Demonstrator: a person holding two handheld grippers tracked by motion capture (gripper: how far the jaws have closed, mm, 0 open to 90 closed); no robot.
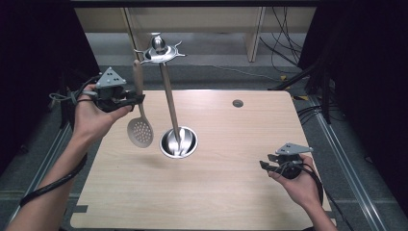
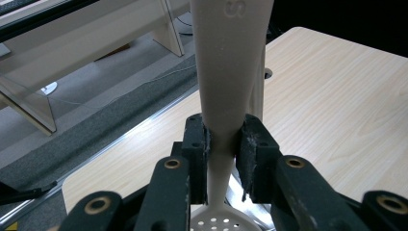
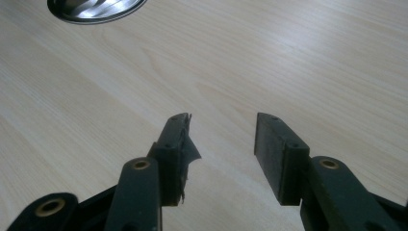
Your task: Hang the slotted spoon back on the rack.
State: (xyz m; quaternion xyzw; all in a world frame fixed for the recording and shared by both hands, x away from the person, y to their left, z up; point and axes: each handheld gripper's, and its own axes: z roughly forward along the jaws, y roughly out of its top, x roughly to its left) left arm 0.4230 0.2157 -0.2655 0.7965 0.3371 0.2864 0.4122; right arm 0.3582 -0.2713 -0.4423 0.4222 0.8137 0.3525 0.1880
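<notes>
A beige slotted spoon [image 1: 140, 131] hangs upright above the table's left part, head down and handle up. My left gripper [image 1: 139, 99] is shut on its handle [image 2: 222, 86], and the perforated head [image 2: 217, 223] shows just below the jaws. Right beside the spoon stands a metal utensil stand [image 1: 169, 98] with a round shiny base [image 1: 178, 143] and a hooked crown [image 1: 159, 51] on top. My right gripper [image 1: 266, 161] hovers low over the table's right front, open, with nothing between its fingers [image 3: 221, 144]. The stand's base [image 3: 96, 8] lies ahead of it to the left.
The light wooden table [image 1: 226, 192] has a small round cable hole [image 1: 237, 103] at the back right. Behind the table are a wooden shelf frame [image 1: 253, 33] and loose cables [image 1: 284, 53] on the floor.
</notes>
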